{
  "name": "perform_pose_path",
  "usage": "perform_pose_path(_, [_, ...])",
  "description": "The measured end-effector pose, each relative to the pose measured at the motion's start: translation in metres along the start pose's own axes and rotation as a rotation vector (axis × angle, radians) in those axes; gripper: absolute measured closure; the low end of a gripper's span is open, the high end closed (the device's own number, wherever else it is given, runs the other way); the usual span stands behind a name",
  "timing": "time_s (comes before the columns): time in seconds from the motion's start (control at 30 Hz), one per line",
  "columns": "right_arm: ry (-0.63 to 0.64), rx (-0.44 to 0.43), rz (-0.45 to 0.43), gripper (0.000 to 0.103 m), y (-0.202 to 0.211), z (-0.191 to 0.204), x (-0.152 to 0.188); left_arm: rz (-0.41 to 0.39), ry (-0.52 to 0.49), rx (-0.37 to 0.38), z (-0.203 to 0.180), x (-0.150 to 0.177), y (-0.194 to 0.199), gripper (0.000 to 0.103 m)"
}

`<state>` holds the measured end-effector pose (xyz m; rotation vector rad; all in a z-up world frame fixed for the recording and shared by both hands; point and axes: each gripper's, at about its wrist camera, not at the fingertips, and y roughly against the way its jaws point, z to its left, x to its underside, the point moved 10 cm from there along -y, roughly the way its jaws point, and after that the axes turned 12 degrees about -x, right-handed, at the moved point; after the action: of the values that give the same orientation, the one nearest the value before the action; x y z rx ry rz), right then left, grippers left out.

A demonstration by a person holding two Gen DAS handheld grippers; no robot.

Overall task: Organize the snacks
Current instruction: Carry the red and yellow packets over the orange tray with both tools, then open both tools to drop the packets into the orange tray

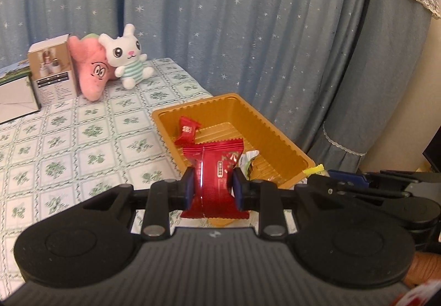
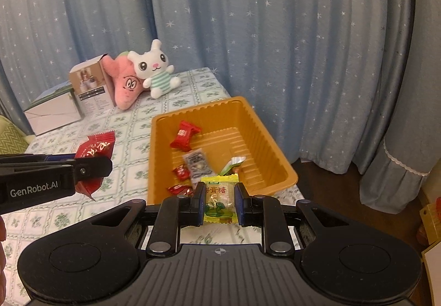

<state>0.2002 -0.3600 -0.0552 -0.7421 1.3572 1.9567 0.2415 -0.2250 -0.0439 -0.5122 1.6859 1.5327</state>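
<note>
My left gripper (image 1: 212,187) is shut on a red snack packet (image 1: 213,168) and holds it above the table, just in front of the orange tray (image 1: 278,135). It also shows in the right wrist view (image 2: 91,168), left of the tray. My right gripper (image 2: 219,200) is shut on a yellow-green candy packet (image 2: 220,198) at the tray's near rim (image 2: 154,157). In the tray lie a red candy (image 2: 184,135), a grey packet (image 2: 197,162), a green-white wrapper (image 2: 233,164) and small red candies (image 2: 180,171).
A white bunny plush (image 2: 155,69), a pink plush (image 2: 125,86), a brown box (image 2: 91,88) and a white box (image 2: 52,113) stand at the table's far side. Blue star curtains hang behind. The table's right edge runs just past the tray.
</note>
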Motion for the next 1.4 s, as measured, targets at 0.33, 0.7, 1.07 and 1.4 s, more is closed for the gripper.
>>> perform_pose_path(0.33, [0.006,-0.011,0.008,0.081,-0.042,-0.032,-0.029,0.047,-0.007,0.021,-0.007,-0.007,-0.057,0.078])
perform_pose_path(0.7, [0.01,-0.001,0.028,0.081,-0.081,-0.052,-0.046,0.085,-0.011,0.038,-0.017,-0.01,-0.106,0.078])
perform_pose_path(1.07, [-0.003,0.01,0.033,0.081,-0.086,-0.061,-0.043,0.061,0.02,0.046,-0.005,-0.017,-0.118,0.049])
perform_pose_path(1.4, [-0.015,-0.046,0.037,0.081,-0.092,-0.045,-0.046,0.031,0.001,-0.081,0.036,0.0,-0.099,0.041])
